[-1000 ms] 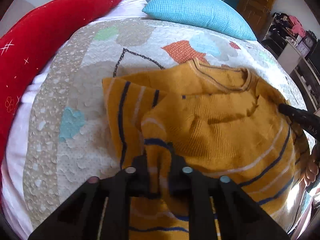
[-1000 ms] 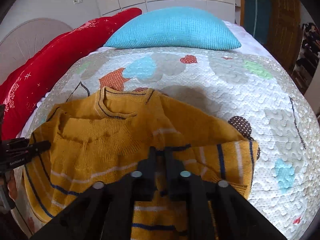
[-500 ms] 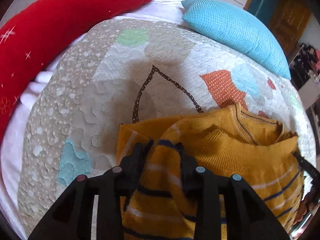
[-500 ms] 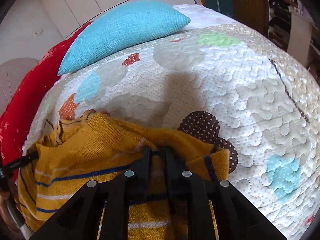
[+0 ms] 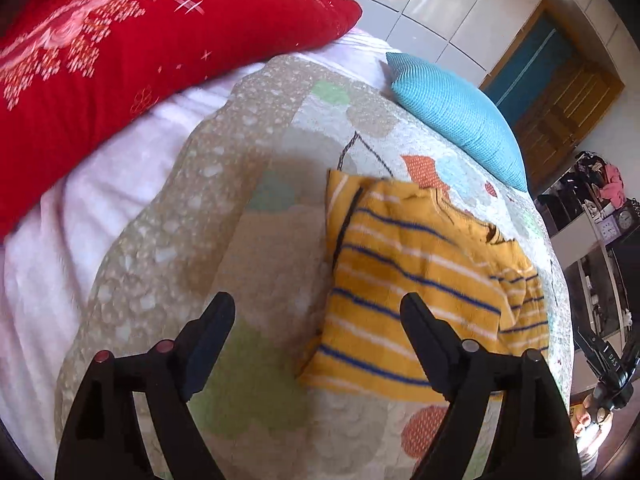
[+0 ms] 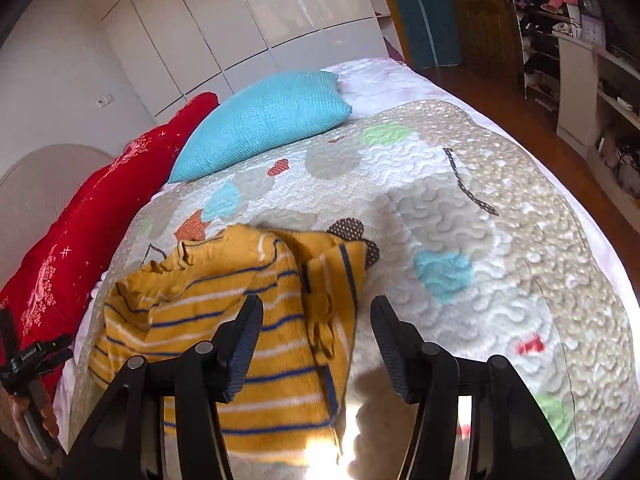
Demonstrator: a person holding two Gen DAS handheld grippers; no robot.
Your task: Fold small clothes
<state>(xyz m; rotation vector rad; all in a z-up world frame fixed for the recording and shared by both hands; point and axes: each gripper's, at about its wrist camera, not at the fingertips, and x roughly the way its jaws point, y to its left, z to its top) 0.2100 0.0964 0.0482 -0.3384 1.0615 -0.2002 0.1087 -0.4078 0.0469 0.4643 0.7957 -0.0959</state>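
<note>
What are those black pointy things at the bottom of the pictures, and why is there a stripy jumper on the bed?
Those are grabbers, each with two fingers. A person holds one in each hand, and a small camera on each looks forward along its fingers. One picture comes from the left gripper, the other from the right gripper. On the patchwork quilt lies a mustard-yellow knitted jumper with blue and white stripes, now folded over. Behind it are a turquoise pillow and a long red cushion. Both grabbers have just been opening, with nothing between their fingers, so nothing is held.
</note>
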